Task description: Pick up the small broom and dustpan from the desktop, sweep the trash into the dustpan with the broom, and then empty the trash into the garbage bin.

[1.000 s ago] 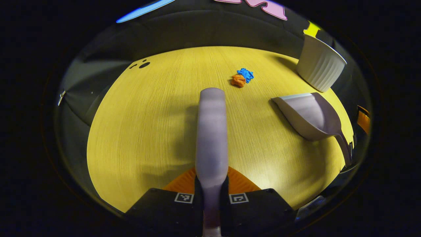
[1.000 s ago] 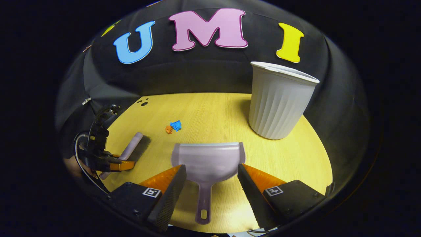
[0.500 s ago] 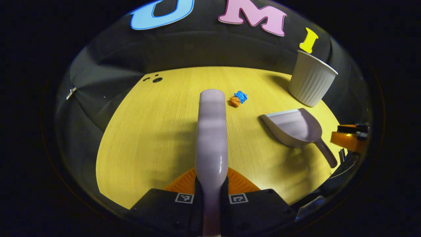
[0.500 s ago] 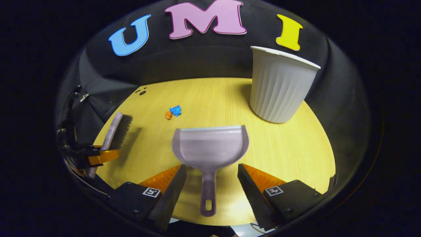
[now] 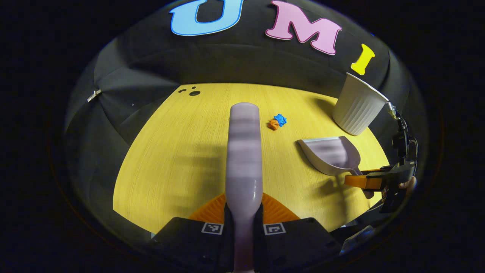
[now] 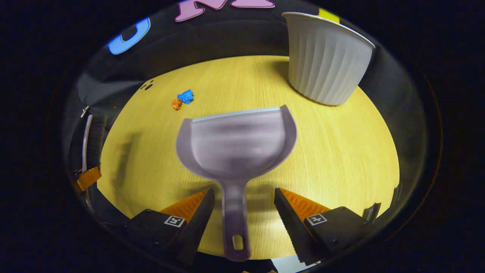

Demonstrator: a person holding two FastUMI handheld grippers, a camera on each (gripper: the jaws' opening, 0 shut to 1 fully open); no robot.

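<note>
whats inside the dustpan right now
Nothing visible: the dustpan scoop looks bare, though blurred. The blue and orange scraps lie on the table beyond it. The right claw straddles its handle, open.

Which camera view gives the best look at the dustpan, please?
The right gripper view: the dustpan lies front and centre there, its whole scoop and handle visible between the open jaws of the right gripper. The left gripper view shows it smaller, off to the right on the table, partly behind the right gripper.

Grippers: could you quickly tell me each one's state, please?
Left gripper: shut on the broom.
Right gripper: open, straddling the dustpan handle.
</note>
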